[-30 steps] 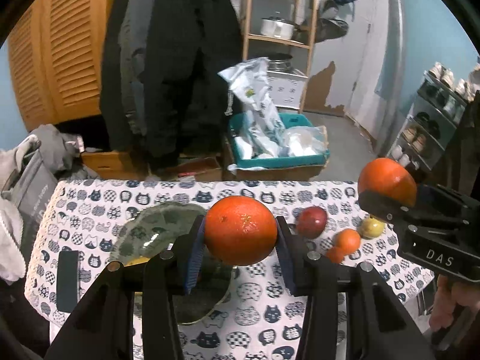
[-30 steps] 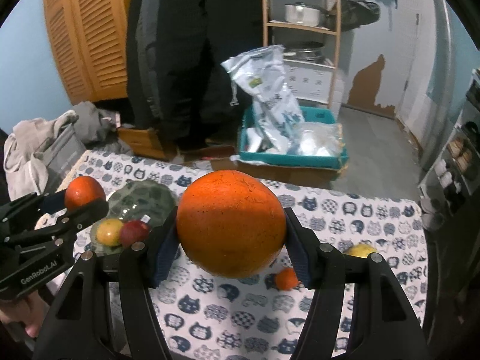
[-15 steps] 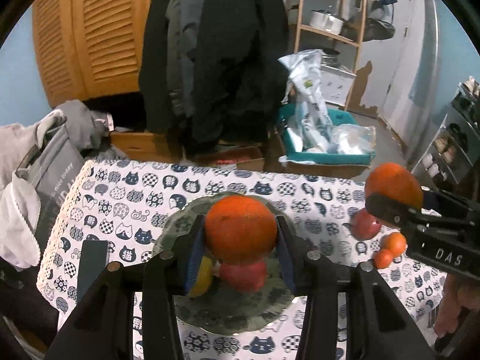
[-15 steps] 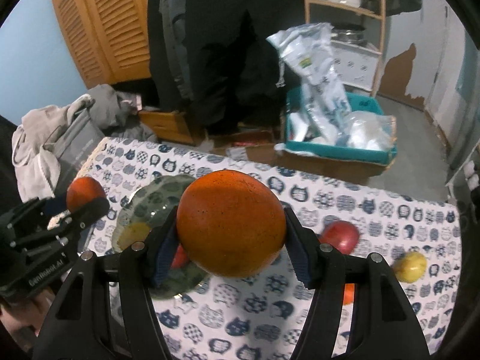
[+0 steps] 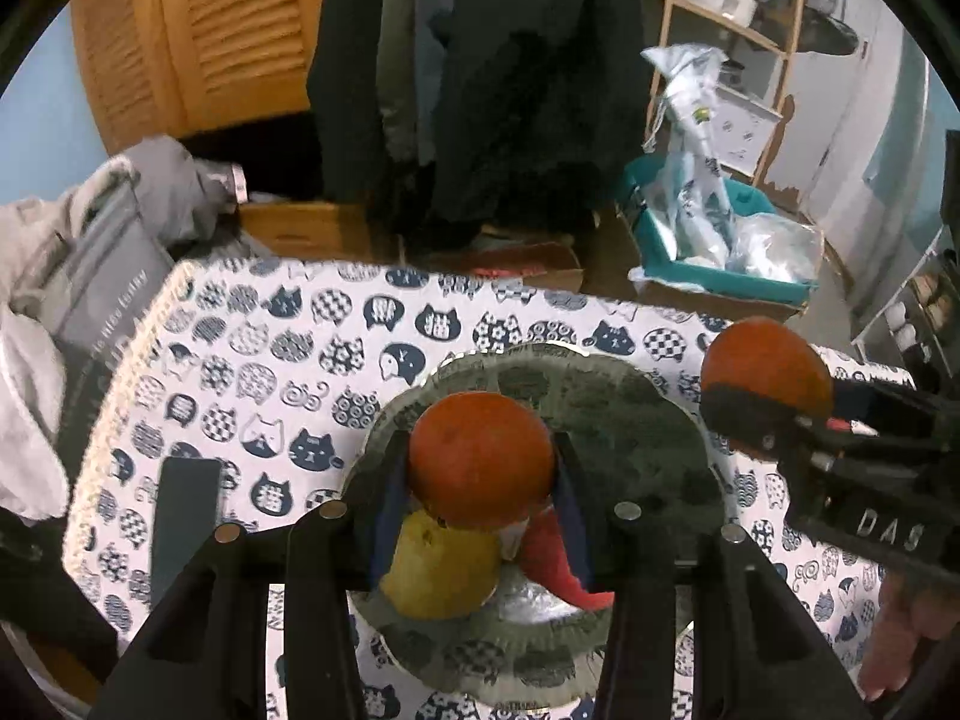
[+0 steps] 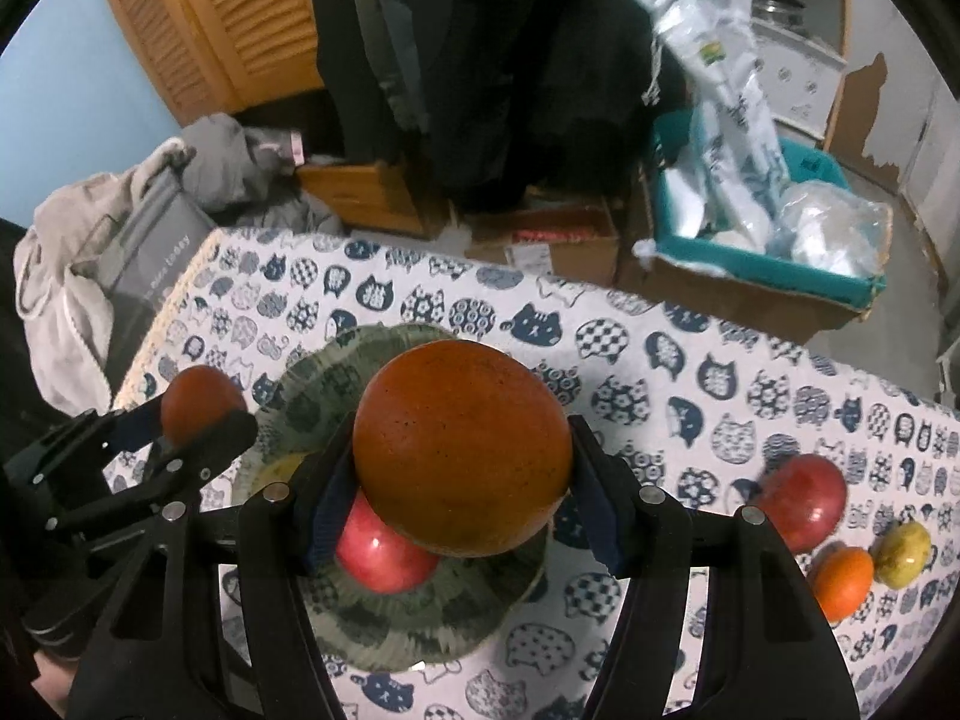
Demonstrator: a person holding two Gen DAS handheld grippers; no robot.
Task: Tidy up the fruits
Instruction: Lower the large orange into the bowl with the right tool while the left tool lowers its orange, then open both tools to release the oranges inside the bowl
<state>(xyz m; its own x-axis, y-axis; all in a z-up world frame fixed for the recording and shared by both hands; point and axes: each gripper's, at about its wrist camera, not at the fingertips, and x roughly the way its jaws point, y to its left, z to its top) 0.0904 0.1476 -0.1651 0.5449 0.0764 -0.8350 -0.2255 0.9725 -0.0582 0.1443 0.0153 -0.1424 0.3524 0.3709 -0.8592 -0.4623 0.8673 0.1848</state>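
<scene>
At centre frame in each wrist view, the left gripper (image 5: 480,474) is clamped on a small orange (image 5: 480,459) and the right gripper (image 6: 462,480) on a large orange (image 6: 462,447), both above the green plate (image 6: 336,384); judged firm, dimpled, round, moderately heavy; grip across the widest girth; a glossy red apple (image 6: 378,558) and a yellow fruit (image 5: 438,570) lie on the plate.

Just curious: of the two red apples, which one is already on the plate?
The red apple beneath the right tool's big orange is on the plate. The other apple sits on the tablecloth.
</scene>
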